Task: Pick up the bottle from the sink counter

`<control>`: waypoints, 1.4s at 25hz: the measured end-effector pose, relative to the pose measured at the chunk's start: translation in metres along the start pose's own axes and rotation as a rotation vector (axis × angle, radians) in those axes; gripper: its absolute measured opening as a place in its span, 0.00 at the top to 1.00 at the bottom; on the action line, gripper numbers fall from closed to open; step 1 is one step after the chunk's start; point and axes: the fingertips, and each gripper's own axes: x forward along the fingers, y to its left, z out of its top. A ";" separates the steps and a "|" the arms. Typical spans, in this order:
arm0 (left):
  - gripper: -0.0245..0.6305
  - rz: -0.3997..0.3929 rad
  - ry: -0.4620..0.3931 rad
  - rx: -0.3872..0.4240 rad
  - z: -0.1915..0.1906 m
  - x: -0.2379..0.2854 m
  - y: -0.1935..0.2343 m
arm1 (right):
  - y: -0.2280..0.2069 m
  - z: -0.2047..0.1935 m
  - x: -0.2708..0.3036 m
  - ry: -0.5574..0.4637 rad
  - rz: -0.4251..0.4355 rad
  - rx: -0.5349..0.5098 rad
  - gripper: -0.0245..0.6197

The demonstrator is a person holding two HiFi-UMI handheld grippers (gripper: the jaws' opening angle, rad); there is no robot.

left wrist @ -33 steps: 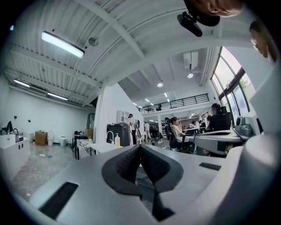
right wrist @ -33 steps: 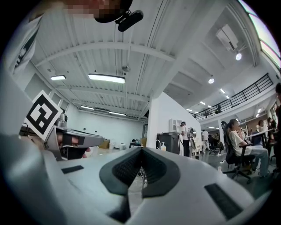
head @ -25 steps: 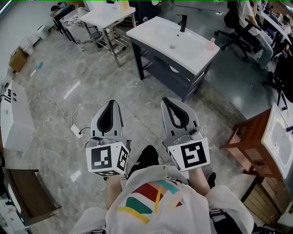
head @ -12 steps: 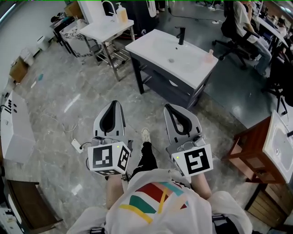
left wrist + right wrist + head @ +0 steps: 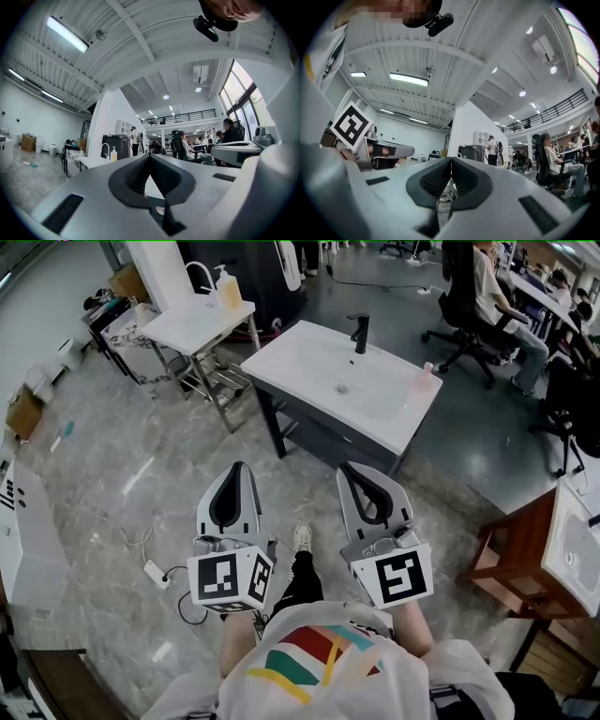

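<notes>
The left claw (image 5: 150, 155) has its two jaws pressed tip to tip with nothing between them, and the right claw (image 5: 451, 159) is likewise closed right up and empty. In the head view both are held side by side in front of the person, low over the grey marbled floor (image 5: 122, 446). They point toward a white sink table (image 5: 300, 362) on a dark frame and are well apart from it. The pink bottle (image 5: 427, 377) stands upright near that table's far right corner, beyond the basin (image 5: 328, 376) and to the right of the black faucet (image 5: 359, 332). Further left stands a smaller white table (image 5: 187, 326) carrying a pump dispenser (image 5: 225, 287). A seated person (image 5: 492, 282) is behind the sink table, and a wooden cabinet (image 5: 511, 540) stands at the right
</notes>
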 end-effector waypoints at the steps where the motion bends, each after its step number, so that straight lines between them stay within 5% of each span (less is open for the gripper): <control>1: 0.93 -0.006 0.004 0.000 -0.002 0.011 0.005 | -0.003 -0.003 0.012 0.004 -0.005 -0.002 0.94; 8: 0.93 -0.054 0.033 -0.003 -0.011 0.113 0.043 | -0.030 -0.027 0.108 0.053 -0.026 0.017 0.94; 21: 0.93 -0.134 -0.060 0.069 0.009 0.294 0.125 | -0.077 -0.048 0.302 0.087 -0.098 -0.040 0.94; 29: 0.93 -0.145 -0.021 0.021 -0.012 0.336 0.146 | -0.097 -0.072 0.348 0.162 -0.166 -0.092 0.94; 35: 0.93 -0.133 -0.028 0.012 -0.009 0.343 0.153 | -0.099 -0.063 0.361 0.111 -0.180 -0.094 0.94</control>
